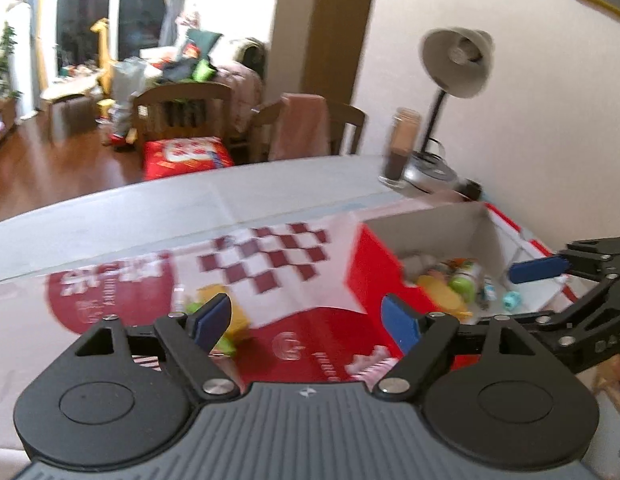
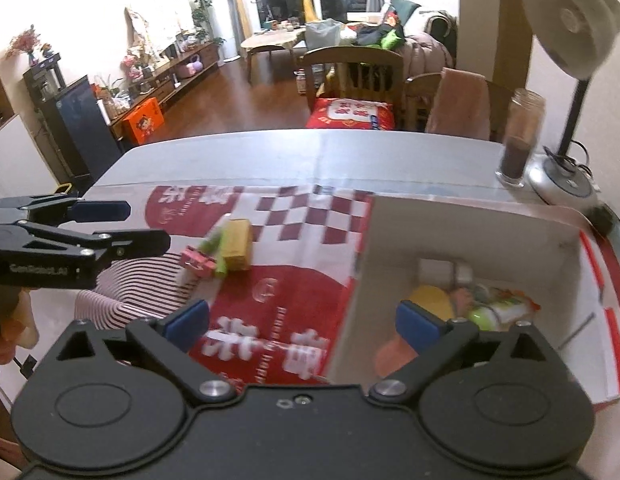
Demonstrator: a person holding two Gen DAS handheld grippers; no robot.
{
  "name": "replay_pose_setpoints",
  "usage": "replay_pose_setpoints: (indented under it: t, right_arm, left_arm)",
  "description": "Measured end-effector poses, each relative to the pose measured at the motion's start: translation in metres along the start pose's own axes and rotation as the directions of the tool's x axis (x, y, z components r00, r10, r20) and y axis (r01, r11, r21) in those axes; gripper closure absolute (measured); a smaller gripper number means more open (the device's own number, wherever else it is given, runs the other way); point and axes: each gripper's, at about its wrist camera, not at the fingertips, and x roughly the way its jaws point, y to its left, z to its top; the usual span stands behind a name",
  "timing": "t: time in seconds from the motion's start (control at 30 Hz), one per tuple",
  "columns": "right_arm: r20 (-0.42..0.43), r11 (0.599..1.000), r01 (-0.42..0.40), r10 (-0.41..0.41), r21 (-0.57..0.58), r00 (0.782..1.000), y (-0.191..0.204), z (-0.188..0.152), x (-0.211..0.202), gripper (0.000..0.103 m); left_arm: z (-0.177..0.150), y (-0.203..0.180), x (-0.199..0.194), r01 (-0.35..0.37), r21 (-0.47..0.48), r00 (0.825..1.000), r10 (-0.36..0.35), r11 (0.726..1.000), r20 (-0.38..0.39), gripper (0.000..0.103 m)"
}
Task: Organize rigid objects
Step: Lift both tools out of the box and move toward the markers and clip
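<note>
**Red-and-white box at right, small pile left on the mat**

Red cardboard box (image 2: 462,240) with white inner walls sits open-topped on the right part of your table (image 2: 230,152), its far corner close to the tumbler and the lamp base. Left of it the printed red-and-white mat (image 2: 294,292) lies flat, with open room around the loose pile and bare grey tabletop behind it up to the far edge.

Count on the mat: one yellow block (image 2: 237,245), one pink block (image 2: 197,261), one green tube (image 2: 215,248), all touching in a single heap. Inside the box: a yellow piece (image 2: 430,296), a green-capped bottle (image 2: 494,312), a white block (image 2: 438,270) against the far wall; the rest is too blurred to count.

Your left gripper (image 2: 148,226) hangs just left of the heap, jaws apart, nothing between them. Your right gripper (image 2: 304,322) straddles the box's left wall, jaws spread wide and empty.

Around: one tumbler with dark contents (image 2: 518,140), one desk lamp (image 2: 574,80) at the far right corner, two wooden chairs (image 2: 354,76) behind the table. The box's left wall stands between the heap and the box interior.
</note>
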Motion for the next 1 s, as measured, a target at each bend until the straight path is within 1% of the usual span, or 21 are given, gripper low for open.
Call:
replay_pose_setpoints:
  t: [0.07,0.2,0.33,0.43,0.6,0.8,1.0]
  right_arm:
    - [0.003,1.0,-0.005,0.005,-0.013,1.0,0.011,0.002,0.004,0.001]
    - [-0.009,1.0,-0.005,0.005,-0.02,1.0,0.031,0.009,0.021,0.0]
    - [-0.028,1.0,0.0,0.0,0.0,1.0,0.045,0.015,0.038,0.0]
    - [-0.046,1.0,-0.003,0.003,0.016,0.999,0.052,0.019,0.052,0.001]
    - [-0.075,0.999,0.007,-0.004,0.038,0.997,0.058,0.027,0.073,0.001]
    - [-0.114,0.996,0.024,-0.014,0.085,0.993,0.057,0.039,0.1,0.001]
    - [-0.169,0.994,0.042,-0.025,0.097,0.985,0.053,0.045,0.13,0.001]
  left_arm:
    - [-0.006,0.013,-0.005,-0.035,-0.007,0.999,0.035,0.999,0.027,0.02]
    - [-0.018,0.035,-0.009,-0.068,-0.021,0.996,0.069,0.997,0.052,0.02]
    - [-0.031,0.053,-0.006,-0.078,-0.037,0.996,0.08,0.996,0.044,0.02]
    - [-0.043,0.06,-0.004,-0.078,-0.024,0.996,0.079,0.997,0.042,0.02]
    - [-0.058,0.064,0.009,-0.072,0.013,0.997,0.072,0.997,0.039,0.02]
    - [-0.071,0.062,0.035,-0.105,0.086,0.994,0.103,0.991,0.028,0.02]
    - [-0.079,0.065,0.069,-0.113,0.119,0.993,0.115,0.986,-0.007,0.02]
